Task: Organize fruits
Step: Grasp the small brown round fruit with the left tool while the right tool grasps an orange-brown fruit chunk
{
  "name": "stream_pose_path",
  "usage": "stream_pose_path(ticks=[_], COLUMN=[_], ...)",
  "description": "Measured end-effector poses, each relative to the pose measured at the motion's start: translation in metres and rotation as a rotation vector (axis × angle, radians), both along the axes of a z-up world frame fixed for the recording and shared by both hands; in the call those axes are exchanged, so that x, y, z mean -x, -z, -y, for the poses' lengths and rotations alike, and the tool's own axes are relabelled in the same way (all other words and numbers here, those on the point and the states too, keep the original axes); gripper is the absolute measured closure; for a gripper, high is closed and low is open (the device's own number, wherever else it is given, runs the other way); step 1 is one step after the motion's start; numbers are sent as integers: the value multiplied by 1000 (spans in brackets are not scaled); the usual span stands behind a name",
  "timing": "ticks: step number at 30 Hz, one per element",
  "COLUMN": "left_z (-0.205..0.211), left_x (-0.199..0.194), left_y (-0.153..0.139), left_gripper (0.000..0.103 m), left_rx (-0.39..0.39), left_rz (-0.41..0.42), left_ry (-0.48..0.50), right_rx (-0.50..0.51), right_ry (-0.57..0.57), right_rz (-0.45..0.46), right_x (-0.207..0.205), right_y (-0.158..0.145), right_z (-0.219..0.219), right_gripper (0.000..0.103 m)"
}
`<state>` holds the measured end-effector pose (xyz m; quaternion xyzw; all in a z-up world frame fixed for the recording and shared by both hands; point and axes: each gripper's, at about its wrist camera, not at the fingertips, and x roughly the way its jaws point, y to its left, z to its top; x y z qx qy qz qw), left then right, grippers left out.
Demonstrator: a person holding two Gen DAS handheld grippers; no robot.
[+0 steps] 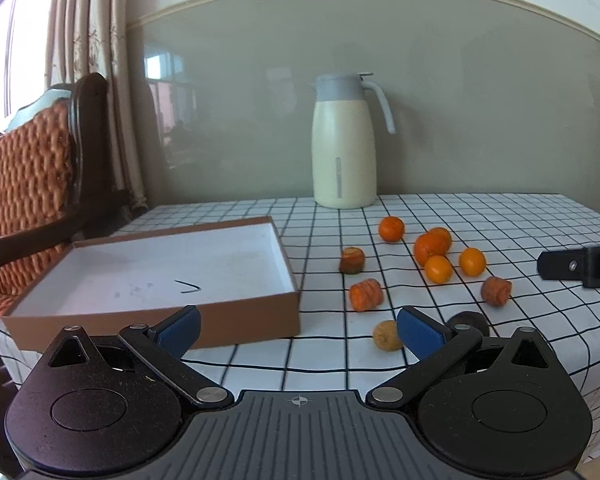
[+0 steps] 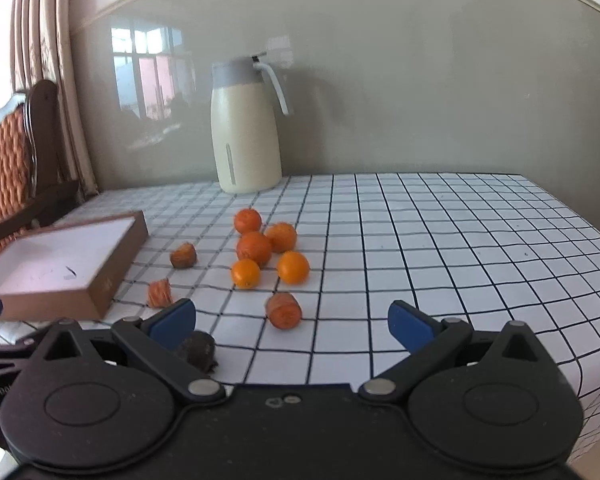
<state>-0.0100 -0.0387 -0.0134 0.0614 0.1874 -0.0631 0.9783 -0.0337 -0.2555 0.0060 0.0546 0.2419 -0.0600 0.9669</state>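
Note:
Several small oranges (image 1: 438, 254) (image 2: 260, 248) lie clustered mid-table on the checked cloth. Around them lie orange carrot chunks (image 1: 365, 294) (image 2: 284, 311), a brownish chunk (image 1: 352, 260) (image 2: 183, 256), a tan round piece (image 1: 387, 335) and a dark piece (image 2: 198, 350). A brown box (image 1: 228, 320) (image 2: 112, 276) with a white, bare inside sits at the left. My left gripper (image 1: 298, 330) hovers open near the table's front edge, nothing between its blue pads. My right gripper (image 2: 292, 322) is open too, in front of the fruit, holding nothing.
A cream jug with a grey lid (image 1: 344, 140) (image 2: 246, 128) stands by the back wall. A wooden chair with a woven orange cushion (image 1: 28, 180) is left of the table. The right gripper's finger (image 1: 580, 266) shows at the right edge. The table drops off at right.

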Motion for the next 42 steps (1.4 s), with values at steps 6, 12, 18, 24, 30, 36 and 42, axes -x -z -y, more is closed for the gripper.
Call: stream_pose_path(ticks=[6,12,18,24,30,36,42], left_z=[11,19,29,47,54,61,63], left_x=[-9,-16,-30,-34,-44,-44,-42], left_y=[11,17,25,32,40,47,48], left_gripper=[0,0,24,30,52,68,77], left_rx=[4,8,13,-14,16,9,14], left_rz=[-32,-30,-83,-81,-131,-130,-119], left_ry=[18,31,35,72,76,88,94], right_rx=[-3,-11,-12,1,-11,-19,-28], right_ry=[-26,-45,-48,-70,-71,-77,-80], right_rz=[-16,-21,-37,-63,-80,-101,-119], right_x=[-7,-20,-37,-49,-59,-69,-74], right_y=[8,11,13,17,22,26,29], right_z=[3,7,13,15,19,20,21], right_gripper=[26,42,57,65,66,65,65])
